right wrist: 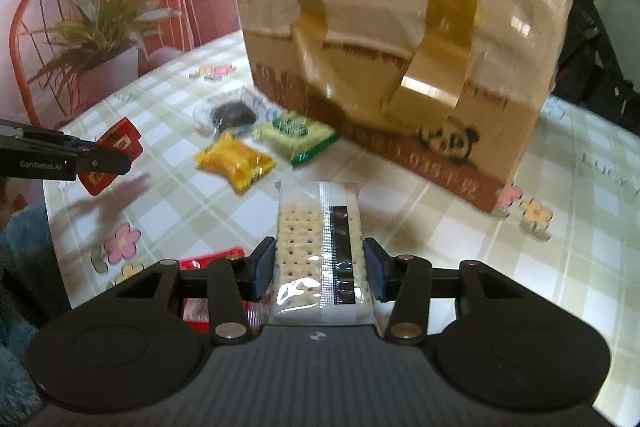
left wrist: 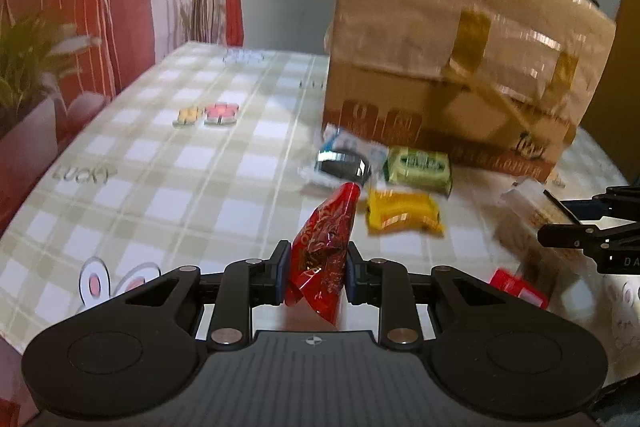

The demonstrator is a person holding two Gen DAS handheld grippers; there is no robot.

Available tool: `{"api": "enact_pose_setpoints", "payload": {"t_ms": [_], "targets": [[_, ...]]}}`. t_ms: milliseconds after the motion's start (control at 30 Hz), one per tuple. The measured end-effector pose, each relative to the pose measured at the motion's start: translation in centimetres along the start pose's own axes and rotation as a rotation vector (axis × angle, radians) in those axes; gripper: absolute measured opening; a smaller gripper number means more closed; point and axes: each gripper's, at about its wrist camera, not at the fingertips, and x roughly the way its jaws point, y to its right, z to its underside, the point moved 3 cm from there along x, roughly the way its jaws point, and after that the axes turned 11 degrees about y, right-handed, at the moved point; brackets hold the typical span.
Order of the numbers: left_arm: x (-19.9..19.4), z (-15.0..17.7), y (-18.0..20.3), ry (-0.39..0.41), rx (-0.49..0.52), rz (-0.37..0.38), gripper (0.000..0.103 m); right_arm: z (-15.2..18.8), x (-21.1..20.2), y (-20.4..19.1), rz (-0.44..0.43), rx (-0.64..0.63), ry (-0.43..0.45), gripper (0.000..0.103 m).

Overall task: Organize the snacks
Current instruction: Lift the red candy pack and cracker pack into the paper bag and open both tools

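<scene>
left claw (left wrist: 316,273): black arms, blue pads | right claw (right wrist: 319,269): same, silver screws

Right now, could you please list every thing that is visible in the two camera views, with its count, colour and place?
red snack packet: 1, red, pinched in the left gripper
cracker pack: 1, clear with pale crackers, clamped in the right gripper
yellow snack: 1, yellow, on the cloth before the box
green snack: 1, green, beside the yellow one, next to the box
dark snack in clear wrapper: 1, black and clear, at the box's left corner
small red pack: 1, red and white, near edge of the table
cardboard box: 1, brown, taped, back of the table
checked tablecloth: 1, beige and white, covers the table
left gripper: 1, black, shut on the red packet
right gripper: 1, black, shut on the crackers
</scene>
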Motion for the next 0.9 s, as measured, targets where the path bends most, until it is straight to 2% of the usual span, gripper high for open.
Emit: {"api": "enact_pose_setpoints", "payload": {"t_ms": [300, 467, 600, 733, 900], "targets": [[-2.3, -6.5, 0.8, 0.149, -0.003, 0.051, 0.029, -6.0, -3.4, -0.1, -0.044, -0.034, 0.164, 0.049], [-3.7, -10.7, 2.6, 0.246, 0.043, 0.099, 0.029, -10.1, -5.9, -0.6, -0.091, -0.048, 0.272, 0.049], [-3.8, -14.1, 4.2, 0.307, 0.053, 0.141, 0.029, -14.0, -7.5, -0.2, -0.095, -0.06, 0.364, 0.049], [-2.7, -17.5, 6.1, 0.351, 0.051, 0.187, 0.029, -17.4, -7.7, 1.0, -0.033, -0.11, 0.409, 0.049], [0.5, -21.0, 8.3, 0.36, 0.045, 0.237, 0.029, -20.0, -4.8, 4.1, 0.092, -0.113, 0.378, 0.049]]}}
